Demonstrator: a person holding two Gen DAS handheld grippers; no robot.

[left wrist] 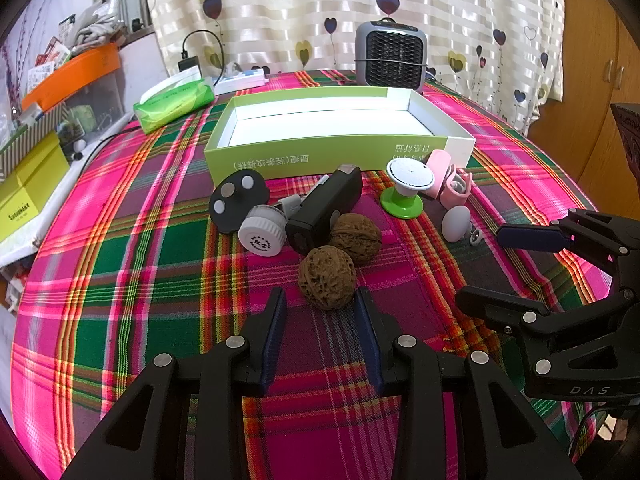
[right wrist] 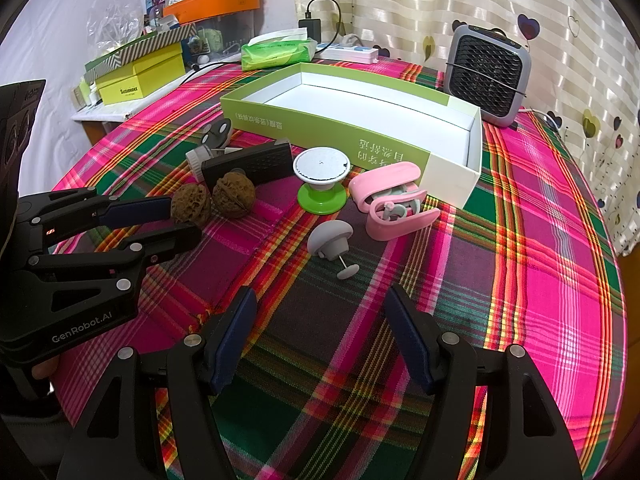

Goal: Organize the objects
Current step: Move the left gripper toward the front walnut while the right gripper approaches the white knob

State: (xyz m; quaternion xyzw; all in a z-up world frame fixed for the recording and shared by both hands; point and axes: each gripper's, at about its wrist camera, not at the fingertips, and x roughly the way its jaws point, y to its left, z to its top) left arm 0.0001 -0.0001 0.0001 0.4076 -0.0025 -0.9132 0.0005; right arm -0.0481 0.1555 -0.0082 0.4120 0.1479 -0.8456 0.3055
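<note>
An open green and white box [left wrist: 340, 148] [right wrist: 352, 120] lies on the plaid table. In front of it sit two walnuts [left wrist: 326, 278] [right wrist: 191, 208], a black device [left wrist: 326, 208] [right wrist: 248, 164], a white round cap [left wrist: 262, 236], a black disc with buttons [left wrist: 236, 198], a green-footed white knob [left wrist: 408, 184] [right wrist: 322, 178], a pink case [left wrist: 450, 184] [right wrist: 390, 200] and a grey mushroom-shaped piece [left wrist: 456, 222] [right wrist: 330, 242]. My left gripper [left wrist: 320, 300] [right wrist: 180, 216] is open, its fingers either side of the near walnut. My right gripper [right wrist: 320, 300] [left wrist: 480, 268] is open and empty, short of the grey piece.
A grey fan heater [left wrist: 390, 54] [right wrist: 490, 80] stands behind the box. A green tissue pack [left wrist: 174, 104] [right wrist: 278, 52], a power strip [left wrist: 240, 80] and yellow boxes [right wrist: 140, 76] crowd the far left. The table edge curves away on the right.
</note>
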